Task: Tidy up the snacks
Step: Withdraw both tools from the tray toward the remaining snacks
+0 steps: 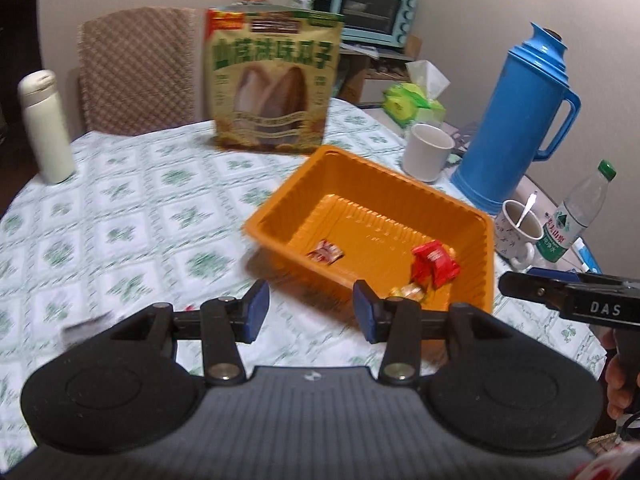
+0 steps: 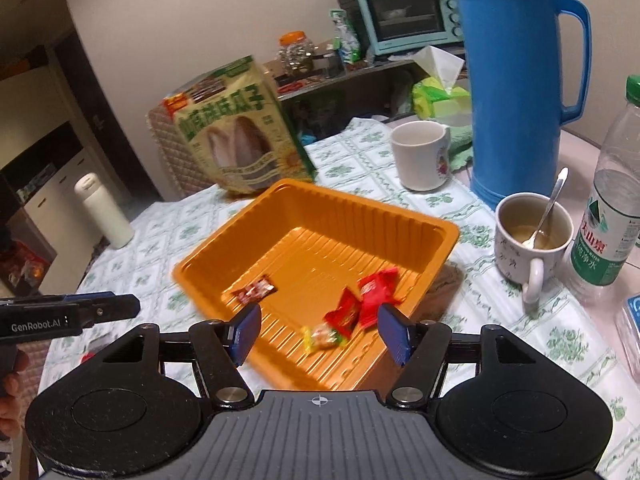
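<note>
Two wrist views of 1 worktop (image 2: 360, 152) covered by a white cloth with a green floral print. Near its middle sits 1 orange tray (image 2: 420, 216) (image 1: 400, 188), set askew to both cameras. The tray holds the snacks: 1 dark red-and-white wrapped piece (image 2: 254, 289) (image 1: 325, 253) lying alone toward the left, 2 bright red packets (image 2: 362, 300) (image 1: 434, 263) touching each other toward the right, and 1 yellowish wrapped candy (image 2: 323, 336) (image 1: 408, 291) just in front of the red ones. That makes 4 pieces in all, though blur softens their edges.

The left gripper (image 1: 311, 312) hangs over the cloth at the tray's near left corner, its 2 blue-padded jaws apart with nothing between them. The right gripper (image 2: 318, 330) hangs over the tray's near edge, its jaws wider apart, also empty; the candy and the red packets show in the gap but lie below on the tray floor.

Behind the tray stands 1 large green bag of sunflower seeds (image 1: 272, 80) (image 2: 240, 128), upright. To the left stands 1 white flask (image 1: 46, 128) (image 2: 105, 210). To the right are 2 mugs: 1 empty white mug (image 2: 420, 154) (image 1: 426, 151) and 1 mug with liquid and a spoon (image 2: 530, 236) (image 1: 518, 228). Beside them stand 1 blue thermos jug (image 2: 516, 80) (image 1: 512, 116) and 1 clear water bottle (image 2: 618, 200) (image 1: 576, 216). A pale blue toaster oven (image 2: 408, 16) stands beyond the worktop.
</note>
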`<state>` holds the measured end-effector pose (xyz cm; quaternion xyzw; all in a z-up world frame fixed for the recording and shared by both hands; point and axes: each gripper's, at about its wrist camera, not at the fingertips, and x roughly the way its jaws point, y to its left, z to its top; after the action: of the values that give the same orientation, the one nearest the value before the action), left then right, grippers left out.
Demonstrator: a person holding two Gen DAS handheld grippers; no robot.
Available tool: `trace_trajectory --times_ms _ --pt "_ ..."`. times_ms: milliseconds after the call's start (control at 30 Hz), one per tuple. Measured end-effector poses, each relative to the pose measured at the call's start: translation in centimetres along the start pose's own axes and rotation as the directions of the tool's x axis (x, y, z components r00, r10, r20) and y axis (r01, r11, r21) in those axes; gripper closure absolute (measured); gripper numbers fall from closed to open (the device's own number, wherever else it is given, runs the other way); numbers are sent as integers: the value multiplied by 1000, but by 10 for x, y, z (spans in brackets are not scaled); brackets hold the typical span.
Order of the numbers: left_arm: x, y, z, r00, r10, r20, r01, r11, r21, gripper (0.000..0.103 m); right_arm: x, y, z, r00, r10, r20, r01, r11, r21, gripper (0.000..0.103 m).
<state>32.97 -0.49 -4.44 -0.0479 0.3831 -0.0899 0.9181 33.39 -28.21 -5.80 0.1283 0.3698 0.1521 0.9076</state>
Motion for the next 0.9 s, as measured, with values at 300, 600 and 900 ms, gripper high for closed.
trace_trajectory --times_ms 300,600,900 --pt "-49 40 -38 997 76 3 -75 994 -77 61 -6 41 -26 997 63 -51 -65 997 -34 38" --pt "-79 77 -76 991 133 -28 -135 980 -149 60 -1 80 -49 988 113 -103 -120 991 -59 38" --pt "-93 104 -105 982 177 -60 -185 966 -182 60 17 115 -74 974 144 -174 -162 983 -90 38"
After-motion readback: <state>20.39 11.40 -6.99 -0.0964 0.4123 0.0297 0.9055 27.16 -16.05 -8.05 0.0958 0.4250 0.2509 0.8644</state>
